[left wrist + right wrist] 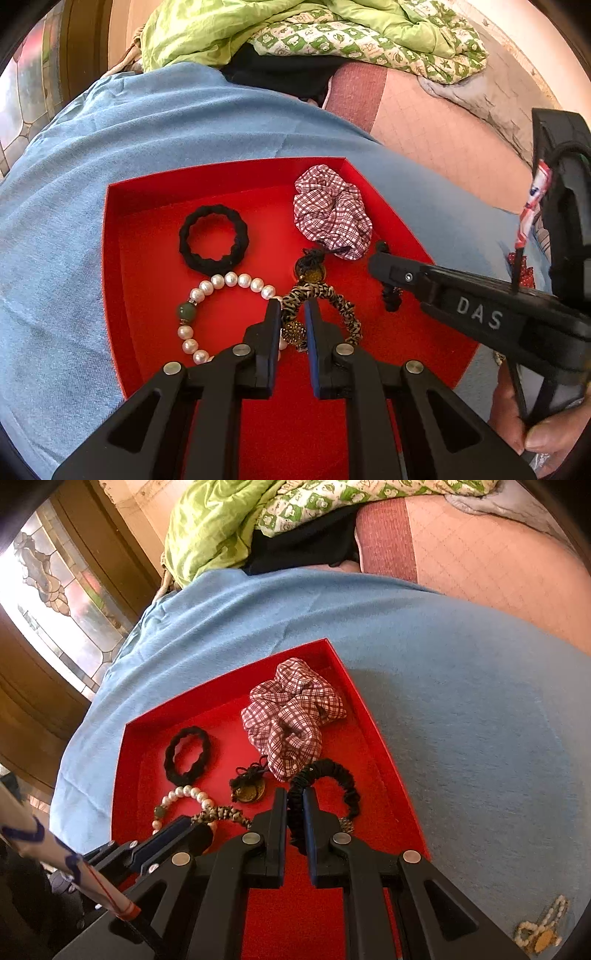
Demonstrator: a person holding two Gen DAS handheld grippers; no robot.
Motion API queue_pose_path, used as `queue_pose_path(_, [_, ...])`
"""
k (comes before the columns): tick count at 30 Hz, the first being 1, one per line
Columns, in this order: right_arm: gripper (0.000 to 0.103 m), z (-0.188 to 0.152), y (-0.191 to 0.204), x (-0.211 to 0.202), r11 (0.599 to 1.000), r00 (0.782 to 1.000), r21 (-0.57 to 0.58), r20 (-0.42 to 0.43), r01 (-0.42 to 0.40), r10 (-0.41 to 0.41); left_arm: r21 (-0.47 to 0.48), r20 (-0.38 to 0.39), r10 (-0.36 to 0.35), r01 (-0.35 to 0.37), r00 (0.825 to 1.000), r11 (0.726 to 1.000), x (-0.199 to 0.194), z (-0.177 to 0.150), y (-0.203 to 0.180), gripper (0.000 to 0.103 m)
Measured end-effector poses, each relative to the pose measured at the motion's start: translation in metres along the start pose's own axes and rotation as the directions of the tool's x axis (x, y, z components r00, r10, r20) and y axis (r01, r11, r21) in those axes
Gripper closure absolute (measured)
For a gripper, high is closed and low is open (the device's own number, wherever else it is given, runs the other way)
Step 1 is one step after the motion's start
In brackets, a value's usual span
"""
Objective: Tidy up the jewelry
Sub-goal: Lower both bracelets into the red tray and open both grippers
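A red tray (221, 173) (384, 760) lies on a blue cloth. In it are a black braided hair tie (213, 239) (186, 751), a pearl bracelet (221, 282) (184, 794), a checked scrunchie (332, 212) (291, 716) and a gold pendant on black cord (310, 271) (249, 792). My left gripper (292, 308) is shut on a leopard-print scrunchie (332, 299) (225, 814) low over the tray. My right gripper (294, 797) (380, 258) is shut on a black ruffled scrunchie (332, 775) over the tray's right part.
The blue cloth (147, 129) (461, 701) covers a bed. A small pearl piece with a gold disc (541, 926) lies on the cloth to the right of the tray. Green bedding (295, 29) is piled behind. A stained-glass door (62, 590) is at left.
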State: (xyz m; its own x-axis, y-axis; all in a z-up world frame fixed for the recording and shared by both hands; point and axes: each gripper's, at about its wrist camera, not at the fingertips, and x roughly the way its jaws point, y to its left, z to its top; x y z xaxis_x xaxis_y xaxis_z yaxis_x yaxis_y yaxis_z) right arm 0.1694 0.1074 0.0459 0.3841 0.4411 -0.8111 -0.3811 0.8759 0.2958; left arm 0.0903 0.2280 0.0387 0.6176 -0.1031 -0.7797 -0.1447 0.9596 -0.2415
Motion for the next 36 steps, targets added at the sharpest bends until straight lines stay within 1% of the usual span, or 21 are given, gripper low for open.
queue_pose_path(4, [0.093, 0.002, -0.003, 0.005, 0.999, 1.000, 0.031, -0.004, -0.029, 0.029, -0.002, -0.003, 0.001, -0.001, 1.000, 1.000, 0.001, 0.001, 0.001, 0.091])
queue_pose_path(9, [0.091, 0.005, -0.003, 0.009, 0.999, 0.999, 0.035, -0.010, -0.031, 0.031, 0.004, 0.000, 0.013, -0.013, 1.000, 1.000, 0.000, 0.001, 0.000, 0.091])
queue_pose_path(13, [0.091, 0.005, -0.003, 0.007, 0.999, 1.000, 0.024, 0.002, -0.024, 0.024, 0.006, -0.005, 0.018, -0.018, 1.000, 1.000, 0.001, 0.001, 0.000, 0.090])
queue_pose_path(16, [0.091, 0.005, -0.005, 0.005, 0.999, 0.999, 0.036, -0.001, -0.034, 0.034, 0.005, -0.007, 0.027, -0.027, 1.000, 1.000, 0.001, 0.001, -0.001, 0.083])
queue_pose_path(17, [0.087, 0.005, -0.006, 0.005, 0.998, 0.999, 0.040, 0.000, -0.041, 0.041, 0.006, -0.005, 0.028, -0.028, 1.000, 1.000, 0.001, 0.001, -0.001, 0.083])
queue_pose_path(20, [0.086, 0.005, -0.005, 0.001, 0.999, 0.999, 0.037, 0.009, -0.040, 0.039, 0.011, -0.002, 0.027, -0.027, 1.000, 1.000, 0.000, 0.001, -0.002, 0.083])
queue_pose_path(24, [0.086, 0.004, -0.005, -0.008, 0.998, 0.998, 0.042, 0.024, -0.053, 0.052, 0.007, 0.012, 0.030, -0.030, 0.999, 1.000, -0.004, 0.002, -0.002, 0.082])
queue_pose_path(25, [0.086, 0.003, -0.006, -0.011, 0.997, 0.998, 0.045, 0.027, -0.059, 0.058, 0.005, 0.016, 0.030, -0.030, 0.999, 1.000, -0.004, 0.002, -0.002, 0.080])
queue_pose_path(28, [0.086, 0.000, -0.007, -0.024, 0.996, 0.997, 0.050, 0.045, -0.070, 0.068, 0.005, 0.033, 0.041, -0.041, 0.999, 0.999, -0.008, 0.003, -0.004, 0.069])
queue_pose_path(36, [0.086, -0.018, -0.019, -0.057, 0.995, 0.994, 0.069, 0.079, -0.075, 0.069, 0.009, 0.063, 0.042, -0.042, 0.997, 0.999, -0.017, 0.004, -0.010, 0.068])
